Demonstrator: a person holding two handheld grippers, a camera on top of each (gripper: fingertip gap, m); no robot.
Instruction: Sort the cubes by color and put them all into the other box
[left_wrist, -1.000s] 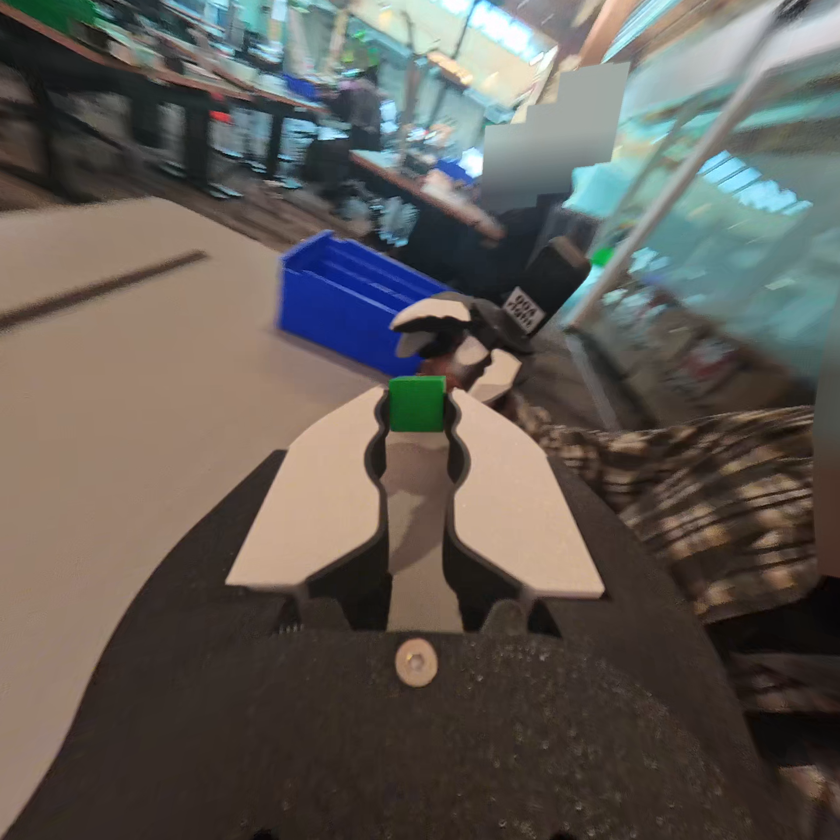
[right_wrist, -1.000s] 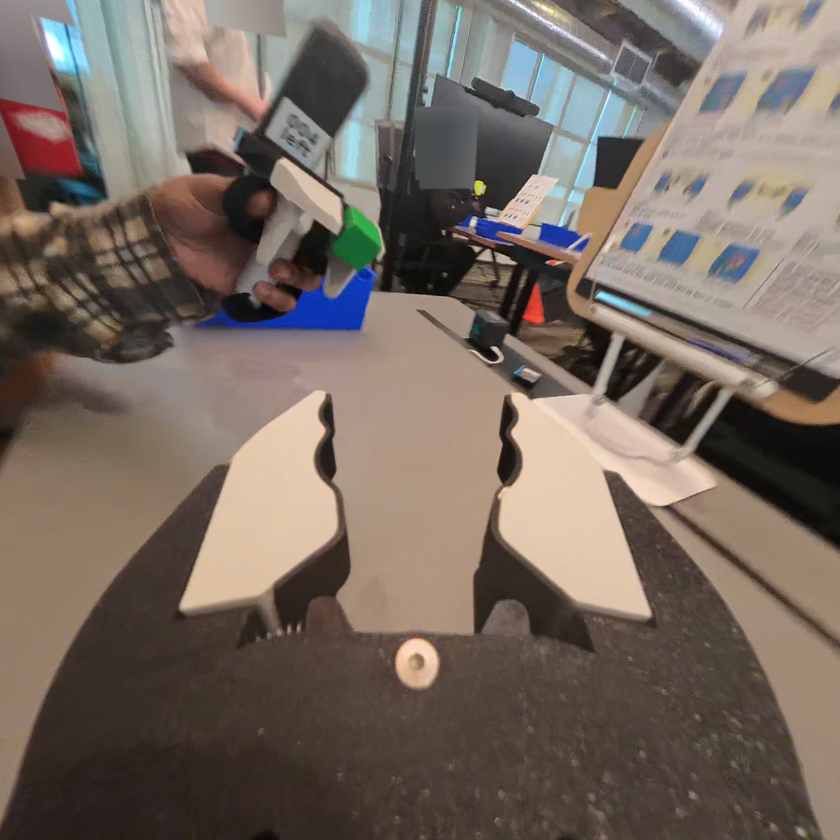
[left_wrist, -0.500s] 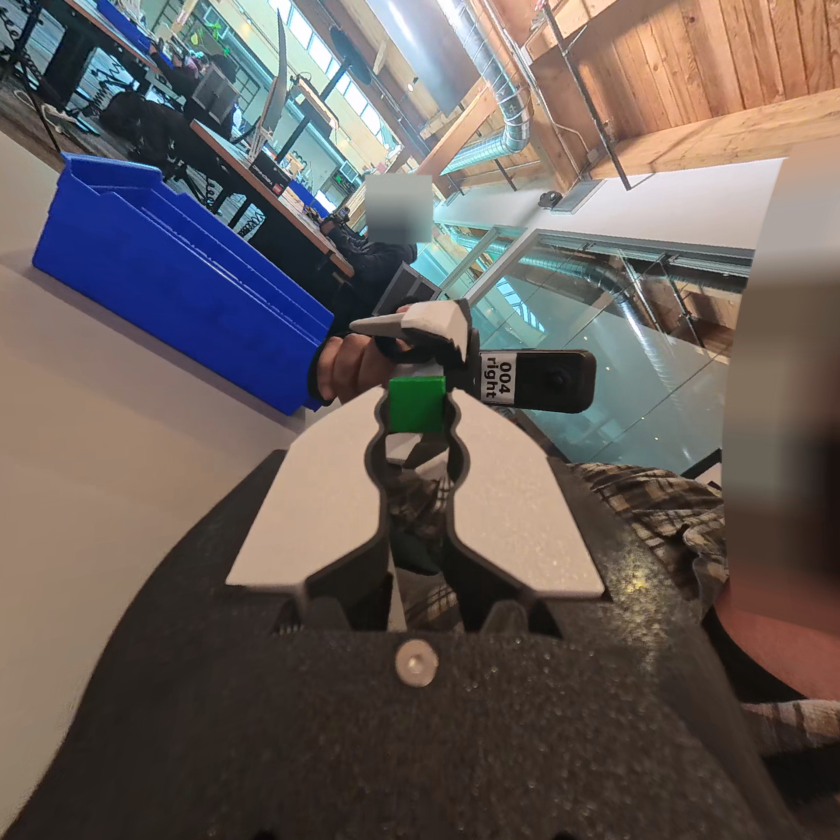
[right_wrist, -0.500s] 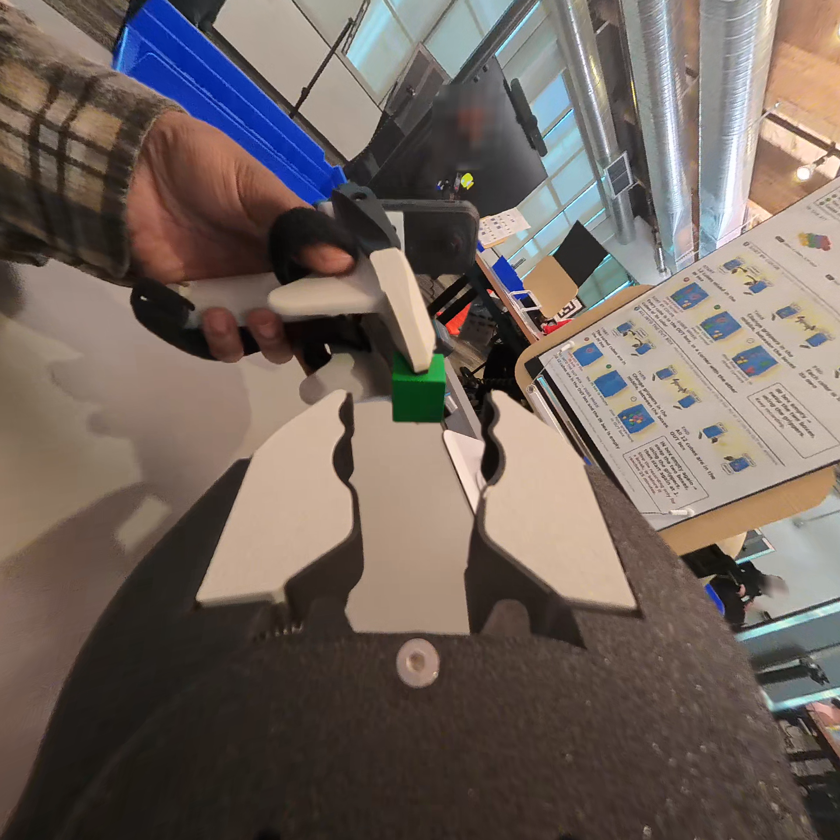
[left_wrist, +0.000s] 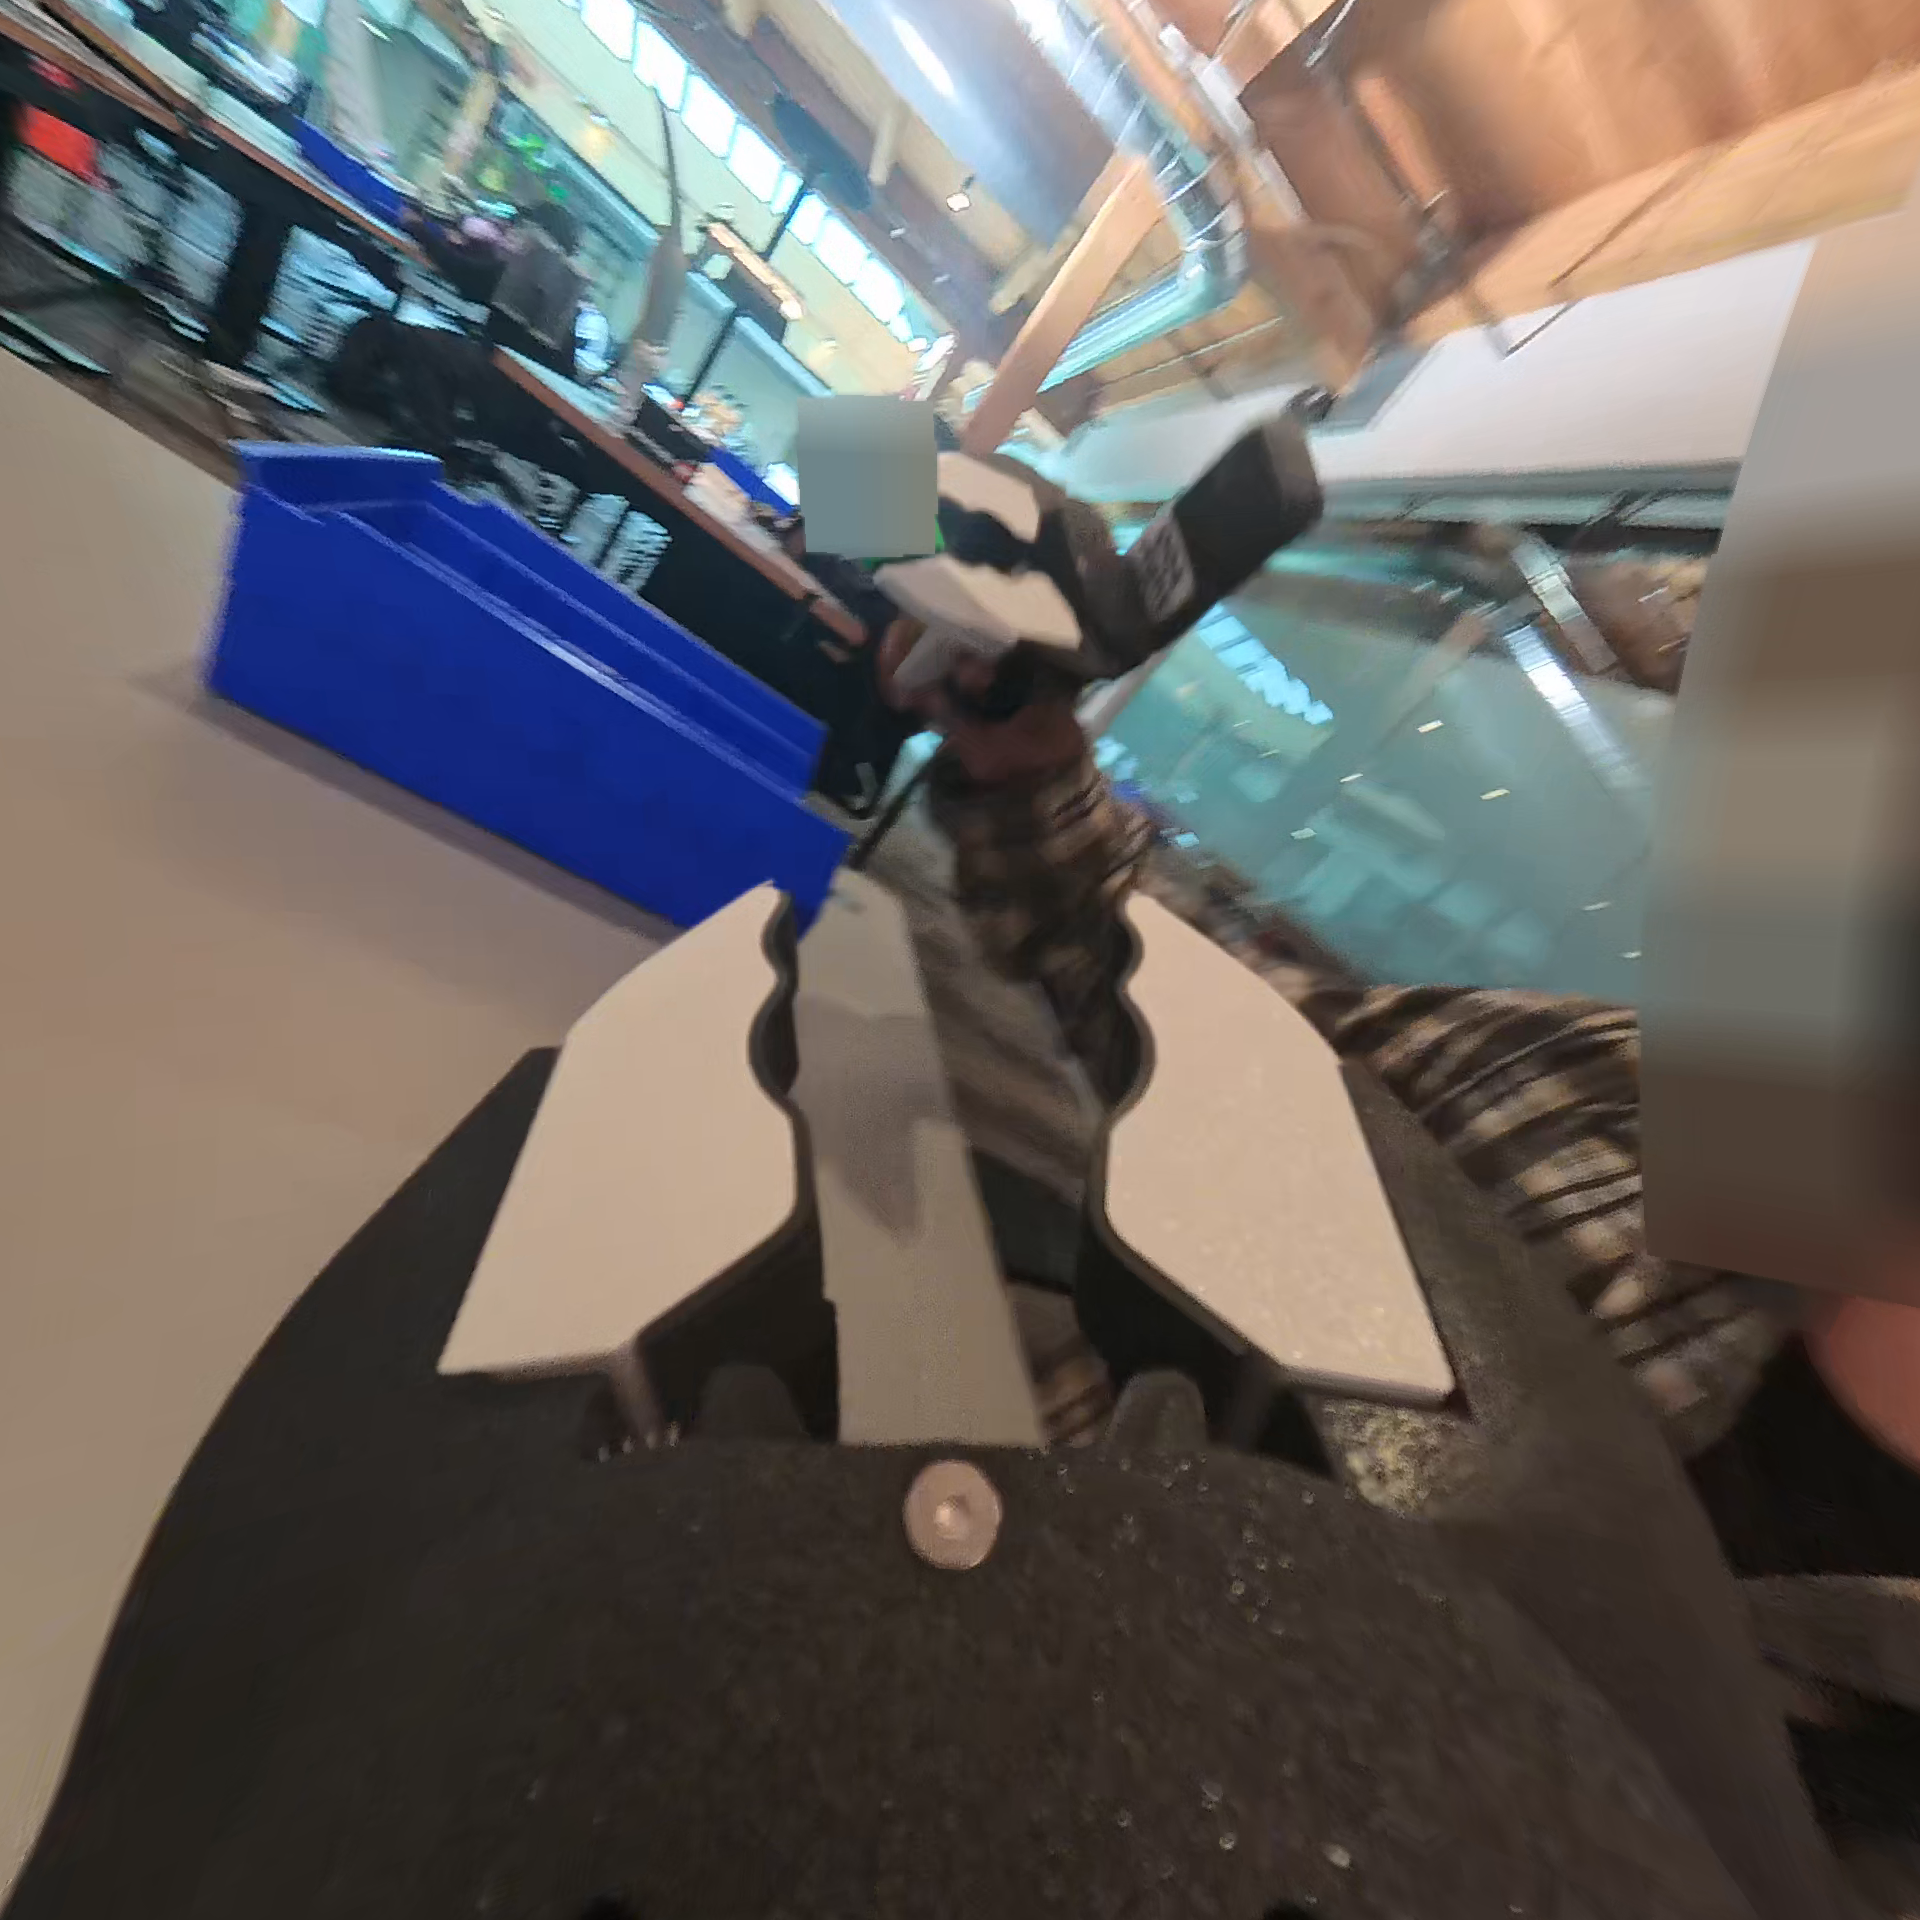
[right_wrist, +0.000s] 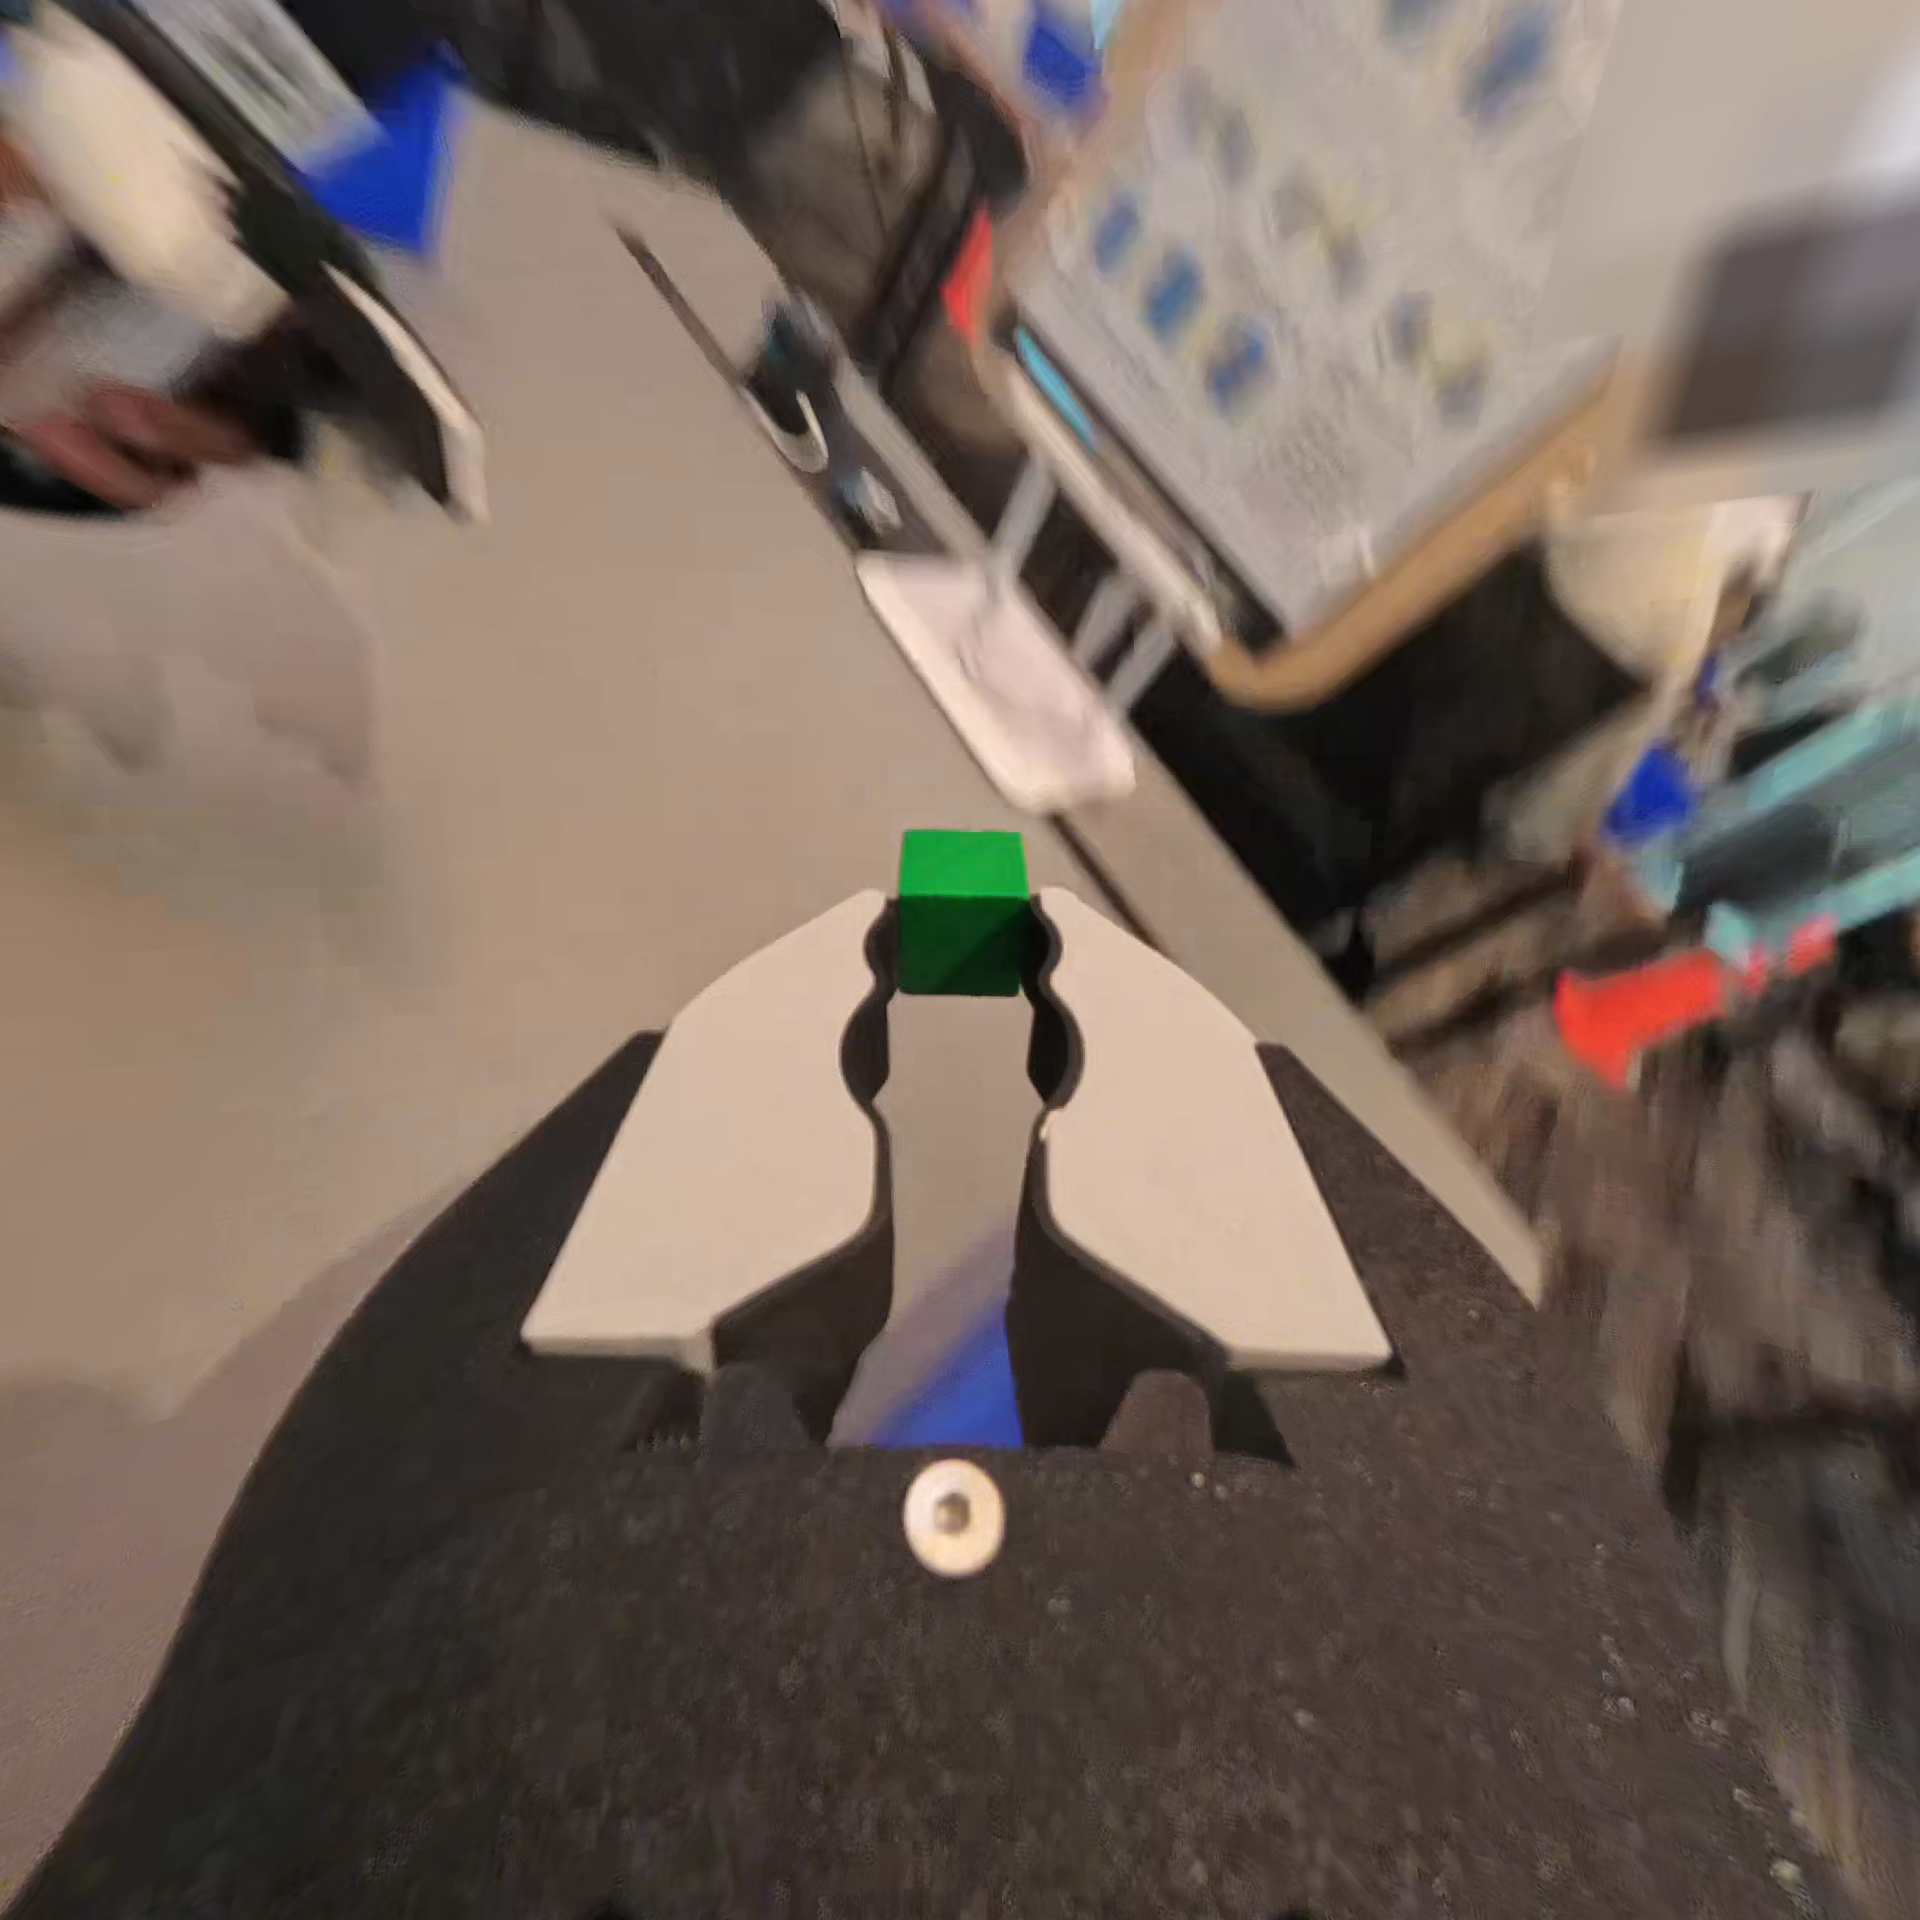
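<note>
A pale grey worktop (left_wrist: 312, 987) fills the left of the left wrist view and most of the right wrist view, which is heavily blurred by motion. On it, toward the far edge in the left wrist view, a blue box (left_wrist: 499, 675) is seen from the side; its contents are hidden by its wall, so it cannot be told whether any cubes lie inside. A propped board covered with printed sheets (right_wrist: 1299, 343) is seen at the worktop's right edge in the right wrist view.

The left gripper (left_wrist: 951, 925) is shown with its jaws spread wide and nothing between them. The right gripper (right_wrist: 961, 914) has its jaws pinching a green cube (right_wrist: 961, 914) at the very tips, held in the air above the worktop. The same right gripper appears farther off in the left wrist view, gripped by a hand in a plaid sleeve (left_wrist: 1039, 883).

As to progress, one green cube is judged to be in transit and not yet placed. Its delivery into the box is left to be done. How many cubes have been sorted, and how many remain, cannot be told, since no other cube and no second box is visible.
</note>
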